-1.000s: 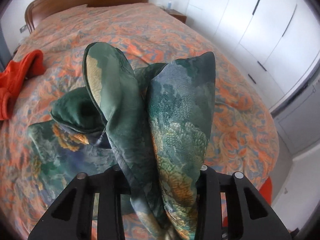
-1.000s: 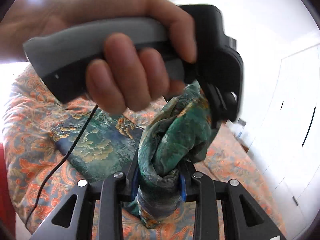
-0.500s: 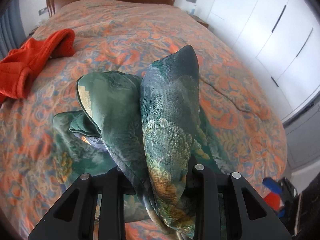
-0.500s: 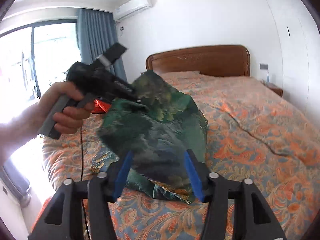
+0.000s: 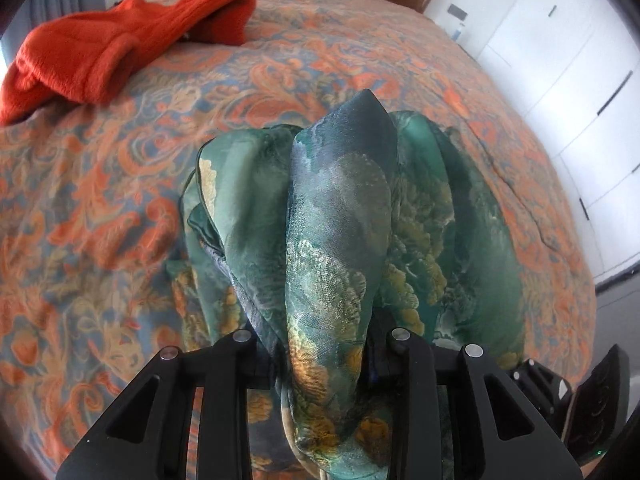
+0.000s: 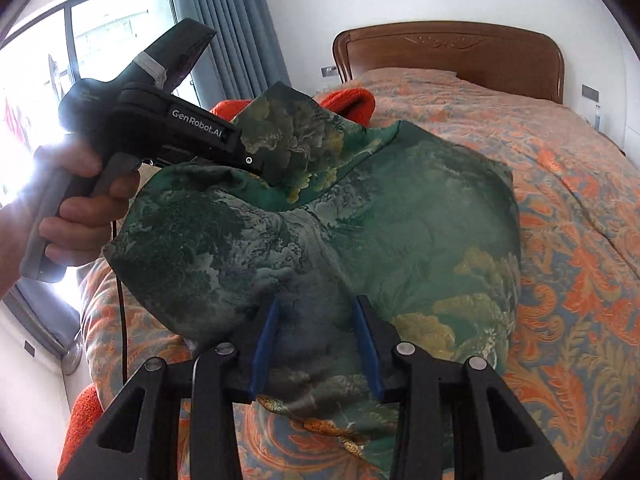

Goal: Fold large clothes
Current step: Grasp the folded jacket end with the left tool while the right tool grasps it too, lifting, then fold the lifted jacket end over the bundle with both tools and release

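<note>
lower, silky green garment (image 5: 340, 240) bunched

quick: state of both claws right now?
Left claw: shut on the green garment.
Right claw: closing, garment bunched between its blue pads, gripping it.

A home bedroom. Ahead of the fingers lies a wide bed (image 6: 560, 184) under an orange-and-blue paisley bedspread, ending in a carved wooden headboard (image 6: 448, 52). Up and left of the fingers, blue-grey curtains (image 6: 224, 20) hang beside a bright window (image 6: 92, 32). White wardrobe doors (image 5: 568, 80) stand to the fingers' right.
</note>
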Demonstrator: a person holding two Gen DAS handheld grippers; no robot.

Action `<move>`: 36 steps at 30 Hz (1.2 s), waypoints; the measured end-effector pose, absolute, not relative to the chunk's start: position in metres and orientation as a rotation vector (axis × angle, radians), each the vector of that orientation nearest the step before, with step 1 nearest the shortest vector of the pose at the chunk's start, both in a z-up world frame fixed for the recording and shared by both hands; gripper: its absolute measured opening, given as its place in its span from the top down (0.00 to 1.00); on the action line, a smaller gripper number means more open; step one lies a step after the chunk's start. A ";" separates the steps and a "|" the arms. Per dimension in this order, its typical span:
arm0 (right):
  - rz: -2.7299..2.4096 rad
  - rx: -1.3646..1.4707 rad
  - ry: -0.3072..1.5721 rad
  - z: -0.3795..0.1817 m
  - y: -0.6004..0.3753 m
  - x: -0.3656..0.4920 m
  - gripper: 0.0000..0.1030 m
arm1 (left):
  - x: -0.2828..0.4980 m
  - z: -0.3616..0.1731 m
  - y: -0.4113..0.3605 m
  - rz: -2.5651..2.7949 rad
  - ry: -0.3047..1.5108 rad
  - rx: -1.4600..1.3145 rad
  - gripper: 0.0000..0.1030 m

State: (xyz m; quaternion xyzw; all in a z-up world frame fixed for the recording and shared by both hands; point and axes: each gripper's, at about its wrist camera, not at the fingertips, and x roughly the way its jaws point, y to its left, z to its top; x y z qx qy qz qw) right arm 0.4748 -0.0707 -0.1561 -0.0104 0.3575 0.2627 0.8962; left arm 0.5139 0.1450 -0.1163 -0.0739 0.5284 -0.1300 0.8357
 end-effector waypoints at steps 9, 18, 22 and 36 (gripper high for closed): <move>0.492 -0.164 0.831 -0.211 -0.023 0.494 0.64 | 0.511 -0.181 0.173 -0.265 1.113 -0.227 0.61; 0.481 -0.215 0.839 -0.192 -0.002 0.494 0.64 | 0.516 -0.173 0.185 -0.313 1.132 -0.247 0.56; 0.548 -0.063 0.760 -0.150 0.002 0.493 0.64 | 0.522 -0.170 0.186 -0.339 1.159 -0.220 0.53; 0.609 -0.163 0.836 -0.223 0.089 0.507 0.63 | 0.521 -0.167 0.212 -0.230 1.152 -0.261 0.58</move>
